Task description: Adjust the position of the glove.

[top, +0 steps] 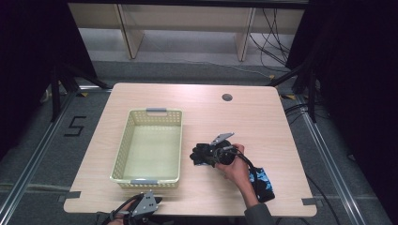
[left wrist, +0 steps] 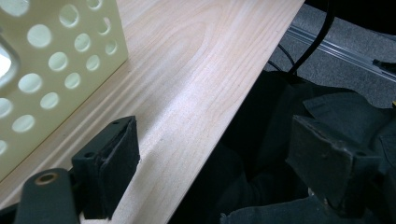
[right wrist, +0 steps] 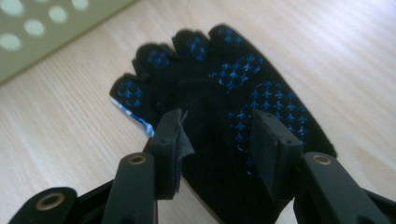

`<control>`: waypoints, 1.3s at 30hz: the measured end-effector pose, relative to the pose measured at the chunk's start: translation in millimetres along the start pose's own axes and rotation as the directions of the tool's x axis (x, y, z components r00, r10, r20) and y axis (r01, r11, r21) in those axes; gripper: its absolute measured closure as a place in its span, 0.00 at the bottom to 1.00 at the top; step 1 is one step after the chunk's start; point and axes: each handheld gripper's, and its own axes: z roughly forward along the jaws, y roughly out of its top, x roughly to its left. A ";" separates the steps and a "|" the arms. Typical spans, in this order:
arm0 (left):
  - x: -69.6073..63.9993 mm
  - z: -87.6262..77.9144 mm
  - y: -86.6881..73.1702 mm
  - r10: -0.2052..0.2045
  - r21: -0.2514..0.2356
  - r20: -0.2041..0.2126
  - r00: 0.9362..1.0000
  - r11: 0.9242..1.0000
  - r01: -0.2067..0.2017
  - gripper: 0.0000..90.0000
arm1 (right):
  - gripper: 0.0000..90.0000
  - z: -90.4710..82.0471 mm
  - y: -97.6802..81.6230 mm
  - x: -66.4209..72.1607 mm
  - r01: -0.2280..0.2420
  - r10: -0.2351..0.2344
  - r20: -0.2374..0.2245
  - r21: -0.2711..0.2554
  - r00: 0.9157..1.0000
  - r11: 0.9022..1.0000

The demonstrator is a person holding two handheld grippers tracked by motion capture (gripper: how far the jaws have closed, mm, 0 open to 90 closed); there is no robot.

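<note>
A black toe sock (top: 197,151) (right wrist: 243,79) with blue grip dots lies flat on the wooden table, right of a pale yellow perforated basket (top: 123,140) (left wrist: 70,56). My right gripper (top: 206,156) (right wrist: 218,128) hovers low over the sock's middle. Its jaws stand apart with the fabric under and between them, and nothing is pinched. My left gripper (top: 149,204) (left wrist: 210,154) rests at the table's near edge below the basket. It is open and empty, with one jaw over the wood and the other past the edge.
A second sock (top: 263,182), black with a blue pattern, lies by the right forearm near the table's front right. A cable hole (top: 227,97) sits at the table's far side. Dark floor, rails and cables surround the table (top: 263,122).
</note>
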 end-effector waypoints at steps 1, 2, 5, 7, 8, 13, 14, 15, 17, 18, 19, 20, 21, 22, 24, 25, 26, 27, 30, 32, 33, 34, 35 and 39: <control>-1.2 0.9 -0.1 -0.018 -0.014 0.002 1.000 1.000 0.018 0.18 | 0.64 0.1 0.0 -0.8 0.014 -0.014 -0.016 0.010 1.000 1.000; -1.0 0.8 0.0 -0.016 -0.012 0.003 1.000 1.000 0.016 0.18 | 0.66 0.0 0.1 0.2 0.005 -0.005 -0.017 0.017 1.000 1.000; -0.2 0.6 -0.2 -0.004 -0.001 0.000 1.000 1.000 0.004 0.18 | 0.72 1.9 0.3 0.3 0.023 -0.022 -0.019 0.021 1.000 1.000; -2.4 1.2 0.0 -0.011 -0.024 0.009 1.000 1.000 0.011 0.18 | 0.79 3.1 0.5 0.8 0.053 -0.053 -0.013 0.020 0.998 0.998; -3.1 1.2 -0.3 -0.025 -0.022 0.009 1.000 0.999 0.025 0.18 | 0.87 2.7 0.3 0.2 0.062 -0.062 -0.004 0.027 0.998 0.998; -2.5 0.8 -0.3 -0.021 -0.018 0.007 1.000 1.000 0.021 0.18 | 0.96 2.5 0.2 1.2 0.065 -0.065 -0.022 0.010 0.998 0.998; -2.3 1.0 -0.4 -0.019 -0.021 0.009 1.000 1.000 0.019 0.18 | 0.96 2.1 0.5 1.0 0.079 -0.079 -0.021 0.005 0.997 0.997; -2.4 0.6 -0.2 -0.019 -0.016 0.008 1.000 1.000 0.019 0.18 | 0.96 1.7 0.4 1.5 0.077 -0.077 -0.013 -0.013 0.997 0.997; -1.6 0.6 0.0 -0.003 -0.020 0.007 1.000 1.000 0.003 0.18 | 0.96 -3.8 1.7 1.6 0.058 -0.058 -0.029 -0.031 0.998 0.998; -1.9 0.8 -0.1 -0.005 -0.024 0.002 1.000 1.000 0.005 0.18 | 0.96 -8.8 2.9 0.0 0.077 -0.078 -0.041 -0.038 0.996 0.996; -1.9 0.8 -0.1 -0.005 -0.024 0.002 1.000 1.000 0.005 0.18 | 0.96 -8.8 2.9 0.0 0.077 -0.078 -0.041 -0.038 0.996 0.996; -1.4 0.3 0.1 -0.003 -0.018 0.011 1.000 1.000 0.004 0.18 | 0.96 -13.1 4.7 -0.4 0.092 -0.094 -0.040 -0.050 0.995 0.994; -1.6 0.4 0.1 -0.005 -0.021 0.012 1.000 1.000 0.005 0.18 | 0.97 -26.4 9.9 -2.3 0.121 -0.129 -0.065 -0.108 0.989 0.987; -1.9 0.3 0.0 -0.012 -0.020 0.012 1.000 1.000 0.013 0.18 | 0.97 -31.2 11.0 -1.5 0.123 -0.130 -0.053 -0.120 0.990 0.985; -1.1 -0.4 0.0 -0.009 -0.009 0.007 1.000 1.000 0.009 0.18 | 0.97 -42.9 14.2 1.1 0.129 -0.137 -0.051 -0.142 0.989 0.982; -1.0 -0.5 0.0 -0.010 -0.010 0.006 1.000 1.000 0.010 0.18 | 0.97 -51.3 16.1 2.1 0.134 -0.144 -0.065 -0.142 0.987 0.981; -1.9 0.3 -0.1 -0.026 -0.023 0.007 1.000 0.999 0.026 0.18 | 0.97 -57.5 17.3 3.7 0.148 -0.161 -0.067 -0.164 0.985 0.975; -1.9 0.2 -0.1 -0.028 -0.025 0.006 1.000 0.999 0.028 0.18 | 0.97 -65.6 18.6 5.2 0.158 -0.175 -0.078 -0.184 0.981 0.970; -1.3 -0.2 0.1 -0.021 -0.022 0.005 1.000 1.000 0.021 0.18 | 0.97 -80.7 16.8 10.4 0.161 -0.183 -0.088 -0.215 0.979 0.963; 0.5 -1.3 0.5 0.008 -0.016 0.002 1.000 1.000 -0.008 0.18 | 0.97 -86.9 11.7 16.8 0.161 -0.186 -0.097 -0.225 0.978 0.961; 0.5 -1.3 0.5 0.008 -0.016 0.002 1.000 1.000 -0.008 0.18 | 0.97 -86.9 11.7 16.8 0.161 -0.186 -0.097 -0.225 0.978 0.961; 0.7 -1.3 0.6 0.008 -0.017 0.001 1.000 1.000 -0.008 0.18 | 0.97 -89.2 8.2 19.8 0.167 -0.194 -0.106 -0.223 0.975 0.960; 0.0 -1.3 0.5 -0.002 -0.018 -0.001 1.000 1.000 0.002 0.18 | 0.97 -92.4 -0.8 26.3 0.159 -0.189 -0.126 -0.219 0.974 0.963; 0.1 -1.7 0.5 0.000 -0.017 -0.001 1.000 1.000 0.000 0.18 | 0.97 -92.2 -16.1 34.2 0.167 -0.198 -0.144 -0.203 0.969 0.965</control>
